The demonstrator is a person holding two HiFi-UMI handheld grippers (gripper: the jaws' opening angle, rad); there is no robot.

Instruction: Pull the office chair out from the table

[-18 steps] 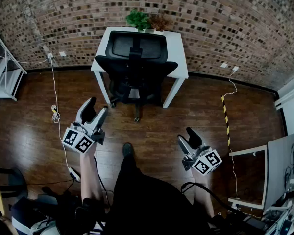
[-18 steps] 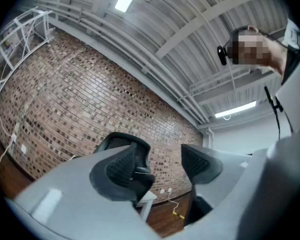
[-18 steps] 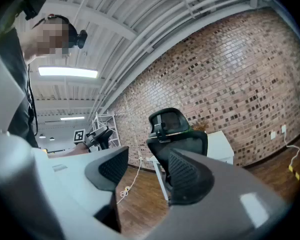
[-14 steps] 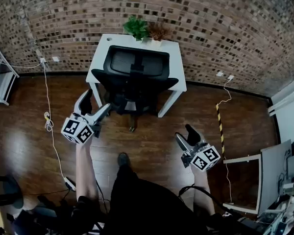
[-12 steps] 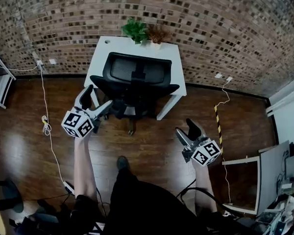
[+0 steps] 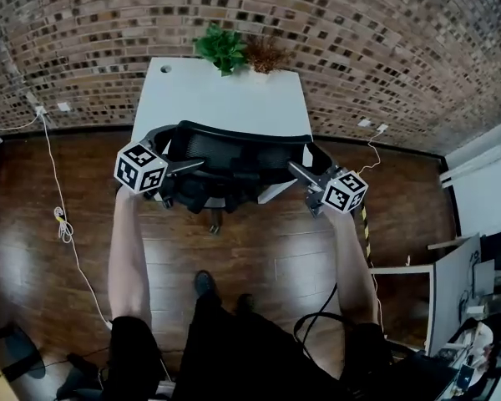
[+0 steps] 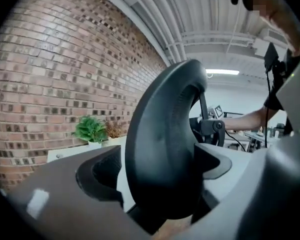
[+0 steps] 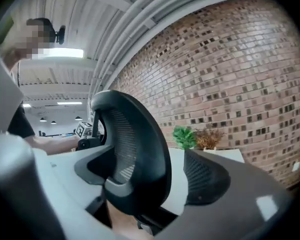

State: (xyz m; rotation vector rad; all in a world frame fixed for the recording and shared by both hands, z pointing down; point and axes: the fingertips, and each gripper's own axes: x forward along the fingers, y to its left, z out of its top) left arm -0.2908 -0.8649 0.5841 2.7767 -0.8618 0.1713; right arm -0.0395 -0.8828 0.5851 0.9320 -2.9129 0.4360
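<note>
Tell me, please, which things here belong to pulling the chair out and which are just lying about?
For the job: office chair, its backrest edges between the open jaws of the left gripper and right gripper; white table.
Just lying about: potted plants on the table; white cable and yellow-and-black strip on the floor.

The office chair point(image 6: 234, 153) stands pushed in against the white table point(image 6: 225, 94), with the brick wall point(image 6: 359, 40) closing off the far side. One backrest edge nearly fills the left gripper's point(image 7: 155, 166) spread jaws. The other edge leaves a clear gap inside the right gripper's point(image 8: 147, 176) jaws. Bare wooden floor point(image 6: 259, 249) lies open on the chair's near side, and a cable point(image 6: 63, 224) trails at its left.
</note>
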